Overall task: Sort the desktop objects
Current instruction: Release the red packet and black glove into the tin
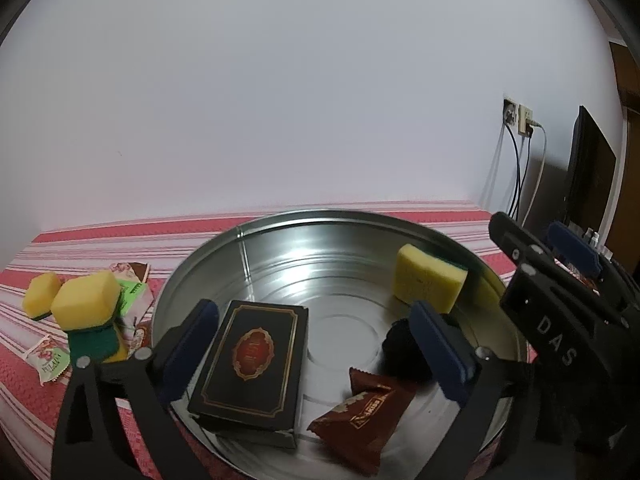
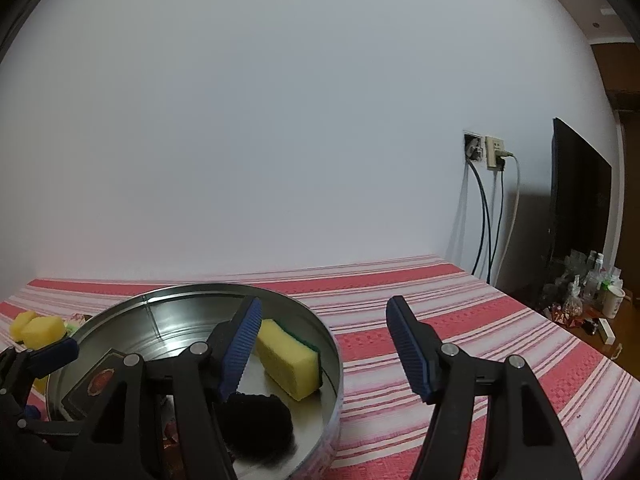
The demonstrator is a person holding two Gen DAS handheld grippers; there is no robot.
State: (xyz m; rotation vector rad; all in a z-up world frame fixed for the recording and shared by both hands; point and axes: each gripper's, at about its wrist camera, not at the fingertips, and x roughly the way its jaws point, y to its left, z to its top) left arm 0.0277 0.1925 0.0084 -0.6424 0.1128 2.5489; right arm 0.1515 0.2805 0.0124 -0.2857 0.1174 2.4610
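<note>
1. At the far left, two yellow sponges [image 1: 76, 304] with green scrub sides are lying on the red and white striped surface [image 1: 24, 364], and some small snack packets [image 1: 50, 358] are lying around and under them
2. Just to the right of them, a round metal tin [image 1: 280, 240] is standing on the same surface, and it is holding several things
3. The left tongs [image 1: 316, 350] are standing wide over the near part of the tin; their blue pads are not pressing on anything
4. A black box with gold print [image 1: 250, 364] is lying flat on the tin floor between the two pads, closer to the left one but apart from it
5. A dark red snack packet [image 1: 362, 412] is lying to the right of the box, also between the pads and not gripped
6. A black fuzzy thing [image 1: 402, 350] is sitting just behind the right pad; I cannot tell what it is
7. A third yellow sponge [image 1: 430, 282] is leaning at the far right wall of the tin
8. The right tongs [image 2: 324, 350] are standing about half open with nothing between them; the left pad is hanging over the tin and the right pad over the bare cloth
9. At the far right, cables [image 2: 486, 216] are hanging from wall sockets beside a dark screen [image 2: 580, 208]
</note>
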